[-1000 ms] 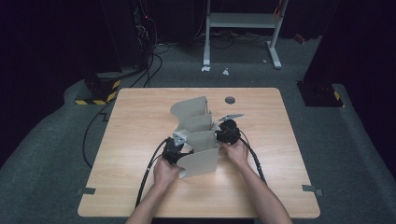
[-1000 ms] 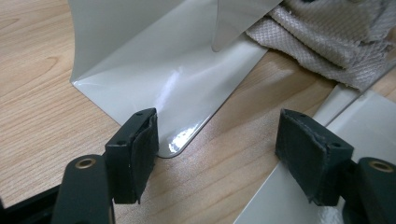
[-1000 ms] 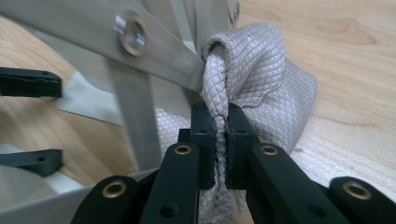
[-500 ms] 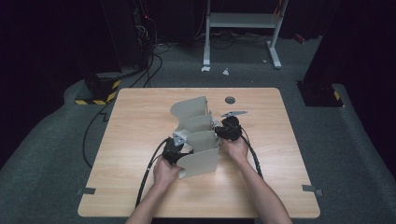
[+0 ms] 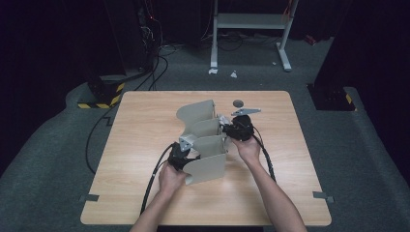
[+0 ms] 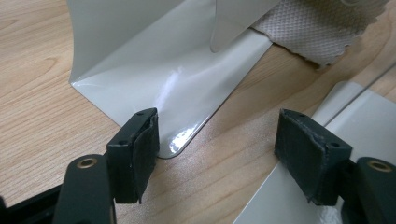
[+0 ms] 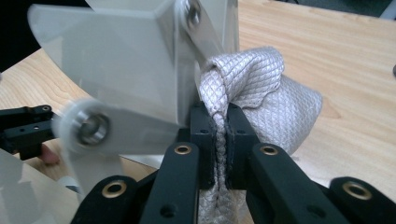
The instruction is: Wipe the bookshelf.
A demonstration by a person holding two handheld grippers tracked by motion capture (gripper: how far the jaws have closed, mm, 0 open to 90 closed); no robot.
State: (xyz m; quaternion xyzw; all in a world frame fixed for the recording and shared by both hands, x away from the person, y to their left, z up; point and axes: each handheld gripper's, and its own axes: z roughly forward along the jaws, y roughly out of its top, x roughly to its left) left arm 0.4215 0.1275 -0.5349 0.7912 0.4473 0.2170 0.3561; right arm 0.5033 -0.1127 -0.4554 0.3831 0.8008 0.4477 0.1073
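The right claw (image 7: 221, 140) is clamped on a bunched fold of pale grey quilted cloth (image 7: 261, 93), which rises straight up out of the closed jaws and presses against the hinged edge of the beige folding board of stiff plastic panels (image 7: 116, 60) just to its left. In the high view that board (image 5: 205, 140) stands mid-surface as a zigzag of upright flaps, its long axis running away from the person, with the right claw (image 5: 238, 129) at its far right side and the left claw (image 5: 180, 153) at its near left corner. The left claw (image 6: 217, 154) is spread wide and holds nothing — its jaws straddle bare wooden surface (image 6: 42, 93), with a glossy panel's rounded corner (image 6: 173, 100) touching or nearly touching the left jaw, and a strip of the cloth (image 6: 313, 28) lies well ahead beyond the panel. So the cloth sits on the right hand's side; the left hand, low and level, is probably placed to take a flap — though which one I cannot tell.
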